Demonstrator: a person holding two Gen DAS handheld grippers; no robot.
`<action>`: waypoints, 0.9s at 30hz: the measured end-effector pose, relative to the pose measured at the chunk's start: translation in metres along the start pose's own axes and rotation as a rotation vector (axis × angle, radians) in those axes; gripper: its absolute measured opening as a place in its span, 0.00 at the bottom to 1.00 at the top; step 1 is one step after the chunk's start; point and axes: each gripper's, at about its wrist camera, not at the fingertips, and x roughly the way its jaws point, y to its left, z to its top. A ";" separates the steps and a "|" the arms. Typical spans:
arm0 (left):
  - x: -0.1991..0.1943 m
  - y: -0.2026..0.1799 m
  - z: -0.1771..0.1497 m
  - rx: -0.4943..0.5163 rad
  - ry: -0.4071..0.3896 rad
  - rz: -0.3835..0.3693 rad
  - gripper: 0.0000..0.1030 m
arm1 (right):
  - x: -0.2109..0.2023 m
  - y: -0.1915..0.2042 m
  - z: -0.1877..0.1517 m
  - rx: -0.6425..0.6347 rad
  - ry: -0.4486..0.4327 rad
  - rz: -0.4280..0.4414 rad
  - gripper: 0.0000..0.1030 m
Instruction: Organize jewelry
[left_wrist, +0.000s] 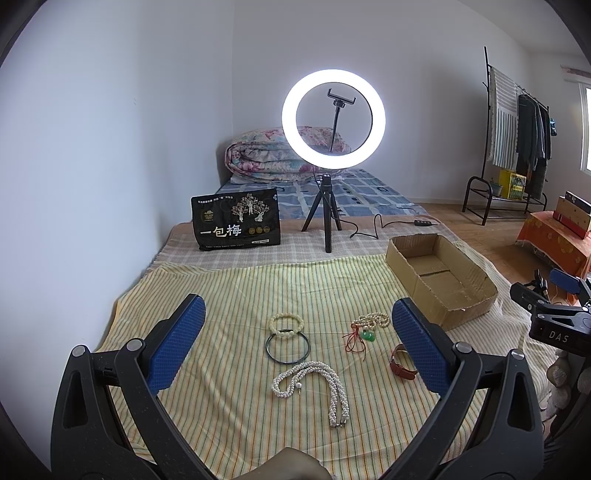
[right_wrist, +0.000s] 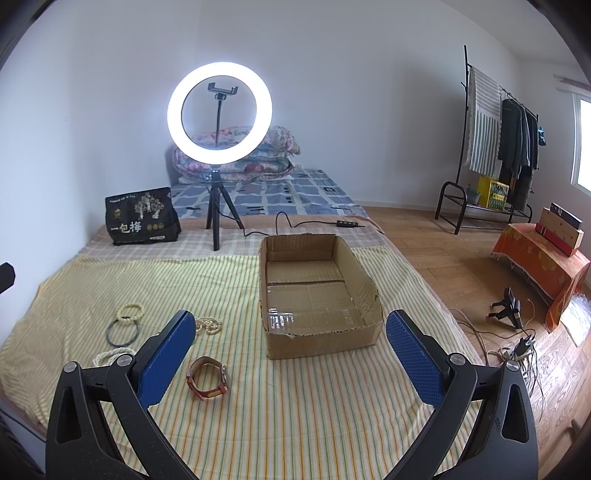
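Left claw (left_wrist: 299, 341): yours, spread over striped cloth (left_wrist: 229, 295).
Right claw (right_wrist: 291, 349): spread, holding nothing.
12 o'clock: cardboard box (right_wrist: 369, 291) blocks you.
9 o'clock: watch (right_wrist: 207, 380).

White pearl necklace (left_wrist: 314, 384), dark bangle (left_wrist: 287, 348), cream bead bracelet (left_wrist: 286, 323), brown watch (left_wrist: 402, 362), flat on striped cloth (left_wrist: 236, 295)

Home bedroom: low bed (left_wrist: 258, 295) below the tongs, folded quilt (left_wrist: 273, 155) and ring light (left_wrist: 333, 117) seen ahead, clothes rack (right_wrist: 513, 147) far right, wood floor (right_wrist: 443, 251) alongside.
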 end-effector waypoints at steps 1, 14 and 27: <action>-0.005 0.003 0.010 -0.002 0.001 0.000 1.00 | 0.000 0.000 0.000 -0.001 0.000 0.000 1.00; -0.006 0.004 0.011 -0.003 0.004 0.001 1.00 | 0.001 0.002 -0.002 -0.006 0.004 0.000 1.00; 0.018 0.022 0.002 -0.028 0.035 0.037 1.00 | 0.013 0.009 -0.008 -0.044 0.025 0.035 0.99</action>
